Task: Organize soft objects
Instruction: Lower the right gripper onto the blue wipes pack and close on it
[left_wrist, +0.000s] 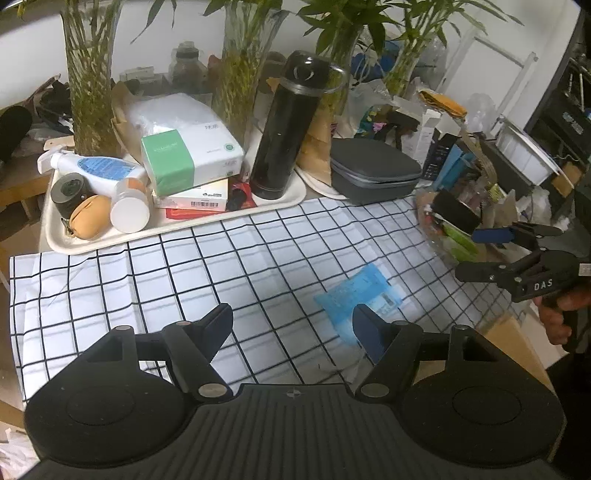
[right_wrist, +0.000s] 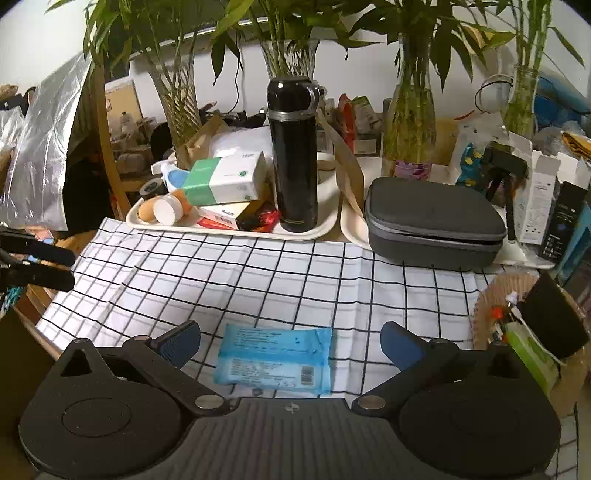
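A blue soft pack of wipes (right_wrist: 274, 357) lies flat on the black-and-white checked cloth (right_wrist: 258, 280). My right gripper (right_wrist: 290, 343) is open, its jaws either side of the pack and just above it. In the left wrist view the pack (left_wrist: 356, 291) lies just beyond my open, empty left gripper (left_wrist: 291, 325), toward its right finger. The right gripper also shows there at the right edge (left_wrist: 480, 254), jaws apart.
A cream tray (right_wrist: 236, 230) at the back holds a green-and-white tissue pack (right_wrist: 225, 181), a black flask (right_wrist: 295, 155), bottles and boxes. A grey zip case (right_wrist: 436, 221) sits at the back right. A wicker basket (right_wrist: 491, 295) of items stands at right. Glass vases of bamboo line the back.
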